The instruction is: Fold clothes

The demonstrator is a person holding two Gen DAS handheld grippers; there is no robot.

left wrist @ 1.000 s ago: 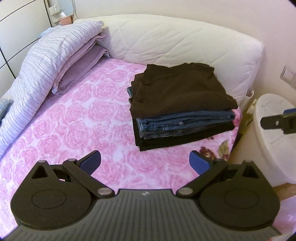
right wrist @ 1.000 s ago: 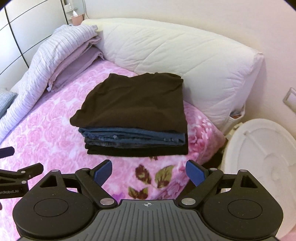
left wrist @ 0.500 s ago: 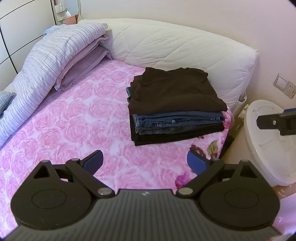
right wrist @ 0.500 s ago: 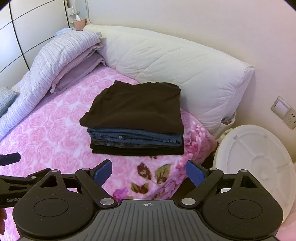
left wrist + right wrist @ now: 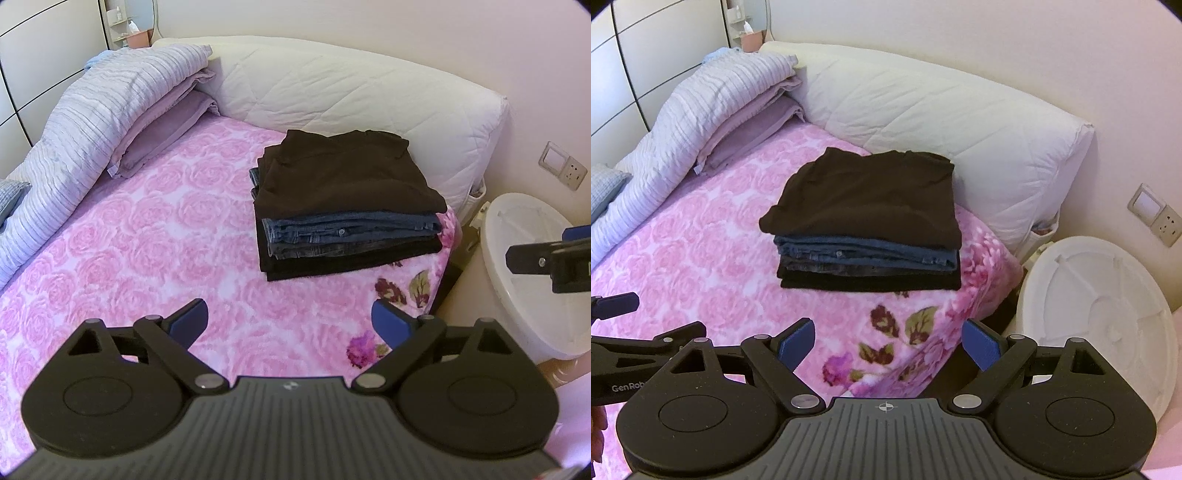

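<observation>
Both claws, left claw (image 5: 290, 323) and right claw (image 5: 888, 343), spread apart, empty. I see folded stack (image 5: 866, 221) on bed (image 5: 701, 258), frame centre, straight ahead of right claw, which looks nearer.

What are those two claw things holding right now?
Nothing. The left gripper and right gripper are both open and empty, short of the folded clothes stack.

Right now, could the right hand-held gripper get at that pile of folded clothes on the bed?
Probably yes. The right hand-held gripper is open and empty, facing the pile of folded clothes, with only bare pink blanket between them. It would need to move forward first.
</observation>
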